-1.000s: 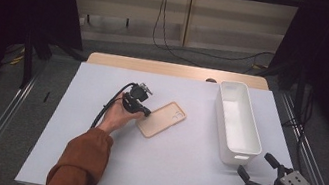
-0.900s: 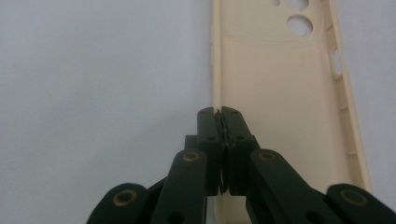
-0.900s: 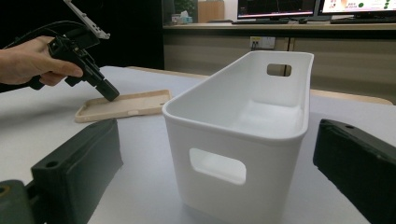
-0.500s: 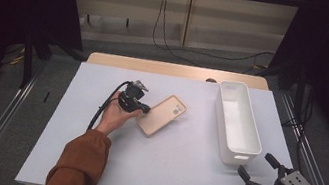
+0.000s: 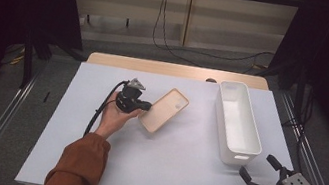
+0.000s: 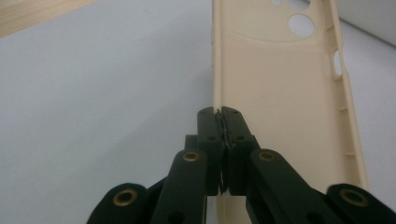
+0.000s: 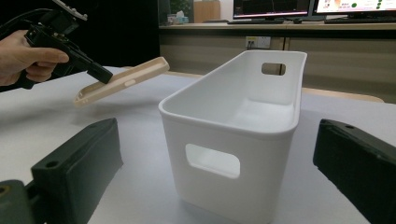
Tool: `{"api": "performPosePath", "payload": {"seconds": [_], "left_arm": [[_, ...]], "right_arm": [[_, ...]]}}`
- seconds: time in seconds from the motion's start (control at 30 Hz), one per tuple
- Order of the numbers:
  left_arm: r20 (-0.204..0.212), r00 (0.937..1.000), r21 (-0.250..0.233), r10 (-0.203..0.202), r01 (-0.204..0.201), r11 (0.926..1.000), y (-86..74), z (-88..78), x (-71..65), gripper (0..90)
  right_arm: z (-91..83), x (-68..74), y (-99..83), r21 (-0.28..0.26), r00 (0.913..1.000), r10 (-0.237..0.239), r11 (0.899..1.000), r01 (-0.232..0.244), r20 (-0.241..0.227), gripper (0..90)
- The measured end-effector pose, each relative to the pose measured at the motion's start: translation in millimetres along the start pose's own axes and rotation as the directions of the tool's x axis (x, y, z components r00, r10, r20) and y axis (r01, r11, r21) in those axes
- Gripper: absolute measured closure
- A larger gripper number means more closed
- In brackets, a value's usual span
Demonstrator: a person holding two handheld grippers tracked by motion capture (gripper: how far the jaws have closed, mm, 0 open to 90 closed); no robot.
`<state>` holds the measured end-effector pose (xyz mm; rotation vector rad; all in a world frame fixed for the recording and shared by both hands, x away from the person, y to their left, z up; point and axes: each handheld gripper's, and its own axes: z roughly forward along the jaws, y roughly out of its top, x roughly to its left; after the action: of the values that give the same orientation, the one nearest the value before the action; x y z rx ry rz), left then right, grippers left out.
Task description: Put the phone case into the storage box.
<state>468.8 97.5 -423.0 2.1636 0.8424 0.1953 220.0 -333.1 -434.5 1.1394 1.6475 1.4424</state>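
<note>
A beige phone case (image 5: pixel 164 110) hangs tilted above the white table cover, hollow side up, its far end higher. My left gripper (image 5: pixel 147 106) is shut on the rim of one long edge. In the left gripper view the jaws (image 6: pixel 219 112) pinch that thin rim, and the phone case (image 6: pixel 280 93) stretches away with its camera cut-out at the top. In the right gripper view the phone case (image 7: pixel 121 81) is up at the left, in the left gripper (image 7: pixel 100 73). My right gripper (image 5: pixel 256 166) is open near the front right corner, with nothing between its jaws (image 7: pixel 215 126).
A white rectangular bin (image 5: pixel 238 155) with handle holes stands at the right, directly ahead of the right gripper, its near wall (image 7: pixel 210 186) close to the jaws. The white cover (image 5: pixel 180 166) spreads over the table. A black cable trails from the left gripper.
The left gripper has raised the phone case slightly and swung it a little steeper. The right gripper has stayed where it was.
</note>
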Motion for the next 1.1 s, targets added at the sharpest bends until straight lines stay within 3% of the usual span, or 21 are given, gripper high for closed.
{"api": "performPosePath", "payload": {"seconds": [0.3, 0.4, 0.63, 0.93, 1.1], "left_arm": [[-0.020, 0.9998, -0.068, 0.005, -0.007, 0.9976, -7.7, -12.3, -8.0, 87.8], [-0.031, 0.9995, -0.107, -0.008, 0.005, 0.9943, -11.3, -17.5, -11.4, 87.8], [-0.047, 0.9989, -0.146, -0.005, -0.001, 0.9893, -14.3, -26.1, -17.4, 87.9], [-0.050, 0.9987, -0.194, -0.003, -0.007, 0.9810, -16.8, -39.2, -25.5, 87.8], [-0.026, 0.9996, -0.220, 0.002, -0.008, 0.9754, -19.1, -50.6, -29.8, 87.8]], "right_arm": [[0.4, 0.0, 0.0, -0.001, 1.0000, 0.000, 1.000, 0.000, 0.000, 0.6], [0.6, -0.1, 0.0, -0.001, 1.0000, 0.000, 1.000, 0.000, 0.000, 0.6], [1.0, -0.1, 0.2, -0.001, 1.0000, -0.001, 1.000, 0.001, 0.001, 0.6], [1.5, -0.3, 1.2, -0.004, 1.0000, -0.005, 1.000, 0.005, -0.001, 0.3], [1.5, 0.3, 2.7, -0.010, 0.9999, -0.014, 1.000, 0.014, -0.002, 0.2]]}}
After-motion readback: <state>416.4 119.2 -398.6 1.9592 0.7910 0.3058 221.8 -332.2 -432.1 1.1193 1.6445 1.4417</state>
